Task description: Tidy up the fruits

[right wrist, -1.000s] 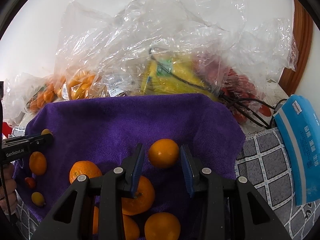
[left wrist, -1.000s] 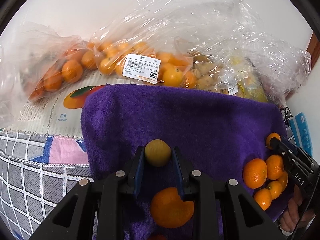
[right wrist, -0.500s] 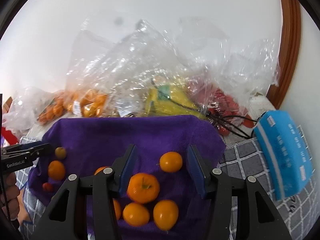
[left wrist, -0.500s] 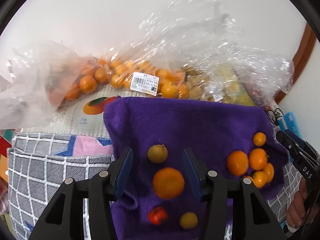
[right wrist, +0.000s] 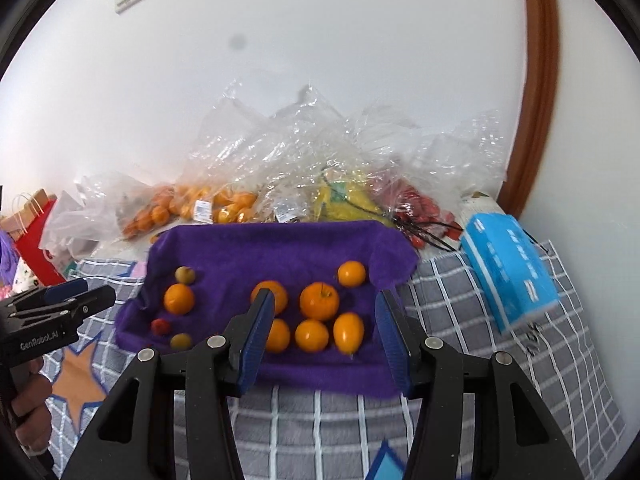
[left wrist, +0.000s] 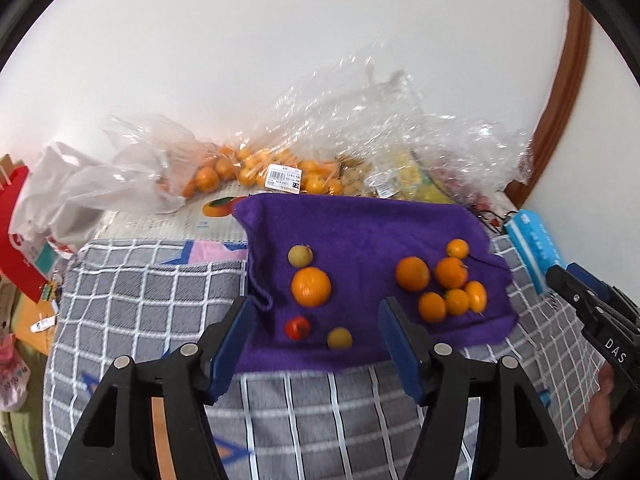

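— Where is the fruit?

— All on the purple towel (left wrist: 360,232), which lies on a grey checked cover (left wrist: 152,292). On its left part sit a big orange (left wrist: 311,286), a pale yellowish fruit (left wrist: 300,255) just behind it, a small red fruit (left wrist: 297,327) and another small yellow one (left wrist: 339,338) nearer the front edge. On the right part, well apart from those, six orange fruits (right wrist: 320,312) sit bunched close together.

— And the two tools?

— The left gripper (left wrist: 316,320) is held above the front edge of the towel, jaws spread wide, nothing between them. The right gripper (right wrist: 324,322) is the same — jaws wide apart and empty, held over the right-hand bunch.

— What's behind the towel?

— Clear plastic bags (right wrist: 304,152) piled against the white wall (right wrist: 320,48); one holds small oranges (left wrist: 248,166) with a price label on it. A blue packet (right wrist: 510,266) lies to the right of the towel.
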`<action>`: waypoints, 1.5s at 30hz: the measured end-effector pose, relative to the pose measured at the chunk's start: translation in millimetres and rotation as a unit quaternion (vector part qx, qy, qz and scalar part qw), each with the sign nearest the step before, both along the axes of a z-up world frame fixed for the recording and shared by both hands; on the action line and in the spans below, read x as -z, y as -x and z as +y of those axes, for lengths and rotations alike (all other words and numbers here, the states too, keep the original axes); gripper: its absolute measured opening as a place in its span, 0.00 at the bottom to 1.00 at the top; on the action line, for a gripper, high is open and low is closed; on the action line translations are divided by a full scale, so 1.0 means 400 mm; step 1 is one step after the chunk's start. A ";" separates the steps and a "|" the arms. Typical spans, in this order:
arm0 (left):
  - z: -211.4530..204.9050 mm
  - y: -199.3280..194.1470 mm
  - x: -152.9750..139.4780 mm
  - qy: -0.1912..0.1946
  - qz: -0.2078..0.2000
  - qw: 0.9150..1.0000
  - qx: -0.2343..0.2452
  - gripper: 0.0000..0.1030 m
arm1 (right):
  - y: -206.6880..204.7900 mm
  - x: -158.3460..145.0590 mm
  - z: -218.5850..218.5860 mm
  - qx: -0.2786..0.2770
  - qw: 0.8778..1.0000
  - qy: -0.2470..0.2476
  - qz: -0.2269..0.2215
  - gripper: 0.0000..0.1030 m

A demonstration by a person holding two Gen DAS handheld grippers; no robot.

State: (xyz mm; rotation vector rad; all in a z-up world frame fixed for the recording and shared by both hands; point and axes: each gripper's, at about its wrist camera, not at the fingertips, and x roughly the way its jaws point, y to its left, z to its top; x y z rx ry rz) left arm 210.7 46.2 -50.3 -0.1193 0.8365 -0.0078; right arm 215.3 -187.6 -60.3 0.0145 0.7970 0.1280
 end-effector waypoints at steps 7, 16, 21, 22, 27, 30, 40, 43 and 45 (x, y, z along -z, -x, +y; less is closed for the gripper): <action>-0.020 0.154 -0.047 -0.006 -0.030 1.000 0.000 0.62 | 0.131 -0.031 -0.025 0.021 1.000 -0.012 -0.004 0.51; -0.041 0.297 -0.089 -0.007 -0.070 0.997 -0.013 0.76 | 0.292 -0.084 -0.034 0.010 0.999 -0.007 -0.047 0.86; -0.056 0.351 -0.101 -0.013 -0.088 0.996 -0.017 0.78 | 0.341 -0.094 -0.032 0.001 0.999 -0.001 -0.052 0.94; -0.057 0.356 -0.101 -0.011 -0.088 0.996 -0.016 0.78 | 0.351 -0.096 -0.029 0.002 0.999 0.005 -0.054 0.94; -0.067 0.377 -0.103 -0.014 -0.088 0.996 -0.014 0.78 | 0.387 -0.101 -0.028 -0.001 0.998 0.008 -0.060 0.95; -0.070 0.386 -0.104 -0.014 -0.086 0.996 -0.013 0.78 | 0.403 -0.105 -0.034 0.005 0.998 0.005 -0.066 0.95; -0.069 0.399 -0.101 -0.010 -0.084 0.996 -0.015 0.78 | 0.418 -0.108 -0.056 0.018 0.998 -0.001 -0.067 0.95; -0.068 0.398 -0.099 -0.010 -0.083 0.996 -0.016 0.78 | 0.421 -0.103 -0.057 0.018 0.998 0.004 -0.066 0.95; -0.068 0.398 -0.098 -0.011 -0.082 0.996 -0.016 0.78 | 0.421 -0.101 -0.058 0.018 0.998 0.004 -0.065 0.95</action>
